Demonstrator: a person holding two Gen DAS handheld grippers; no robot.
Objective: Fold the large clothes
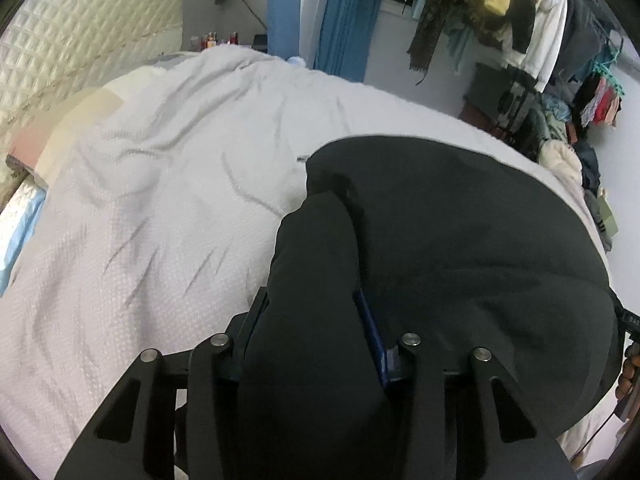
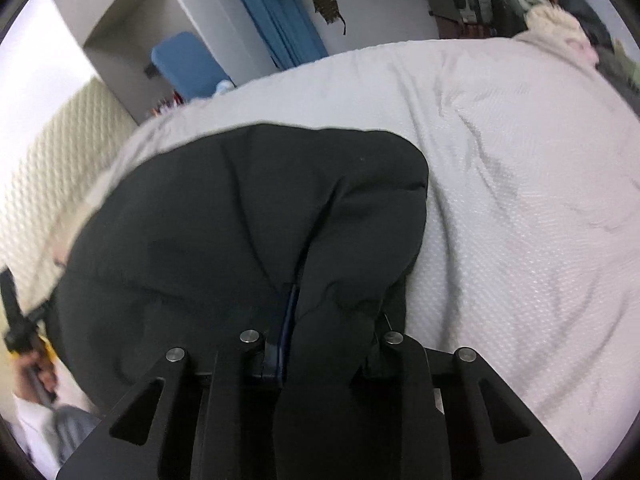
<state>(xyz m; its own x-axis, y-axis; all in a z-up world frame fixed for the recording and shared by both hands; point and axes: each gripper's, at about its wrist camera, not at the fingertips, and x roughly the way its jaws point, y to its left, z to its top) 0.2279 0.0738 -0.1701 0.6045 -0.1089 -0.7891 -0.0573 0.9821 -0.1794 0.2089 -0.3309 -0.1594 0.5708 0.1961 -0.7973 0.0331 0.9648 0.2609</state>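
across the white textured bedspread (image 1: pixel 168 208) lies a large black garment (image 1: pixel 460 232), spread toward the near edge of the bed and seen from both wrist views. the left gripper (image 1: pixel 316 320) has a thick bunched fold of that black cloth pinched between its two fingers, a strip of blue finger pad (image 1: pixel 374 344) showing just beside the fold. the right gripper (image 2: pixel 332 320) is likewise clamped on a bunched fold of the same garment (image 2: pixel 248 216), with a sliver of blue pad (image 2: pixel 289 320) visible on its left side.

writing is scarce: a few pale letters sit on a black part at the right rim of the left view, too small and blurred to read (no brand or label shows on the garment itself).

as for holders, a clothes rail (image 1: pixel 552 20) on the far wall carries hung clothes, and a dark suitcase (image 1: pixel 504 92) stands beneath it. small bottles (image 1: pixel 210 40) stand near the quilted headboard (image 1: pixel 80 40). blue curtain (image 2: pixel 276 20) hangs behind the bed.
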